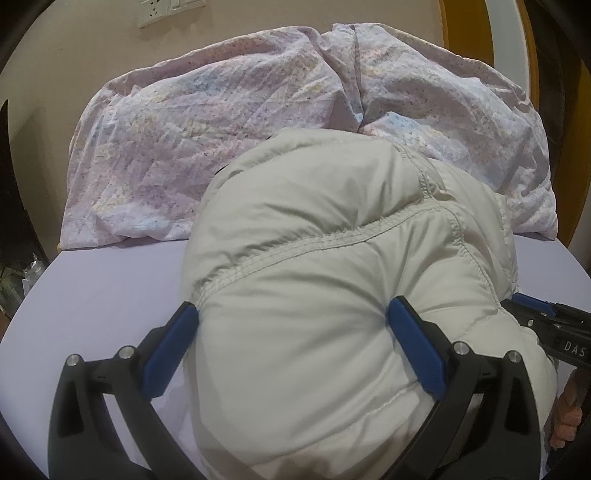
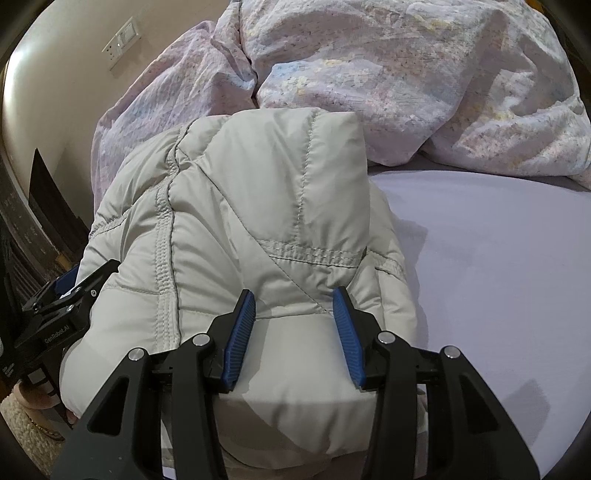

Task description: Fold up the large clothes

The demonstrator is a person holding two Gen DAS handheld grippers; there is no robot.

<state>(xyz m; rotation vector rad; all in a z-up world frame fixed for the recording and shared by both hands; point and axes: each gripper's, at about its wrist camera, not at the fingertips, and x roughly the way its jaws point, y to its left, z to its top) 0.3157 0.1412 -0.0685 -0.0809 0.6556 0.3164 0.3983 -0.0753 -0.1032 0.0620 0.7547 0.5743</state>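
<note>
A puffy pale grey quilted jacket (image 1: 332,295) lies bunched and folded on the lilac bed sheet (image 1: 103,288); it also shows in the right wrist view (image 2: 240,229). My left gripper (image 1: 293,315) is wide open, its blue pads on either side of the jacket's near bulge. My right gripper (image 2: 293,299) is open, its jaws astride the jacket's near edge. The right gripper also shows at the jacket's right side in the left wrist view (image 1: 546,317). The left gripper shows at the jacket's left side in the right wrist view (image 2: 74,291).
A crumpled pastel floral duvet (image 1: 258,122) is heaped behind the jacket against the beige wall; it also fills the back of the right wrist view (image 2: 443,81). Bare sheet (image 2: 498,277) lies to the jacket's right. A wall socket (image 1: 162,11) sits above.
</note>
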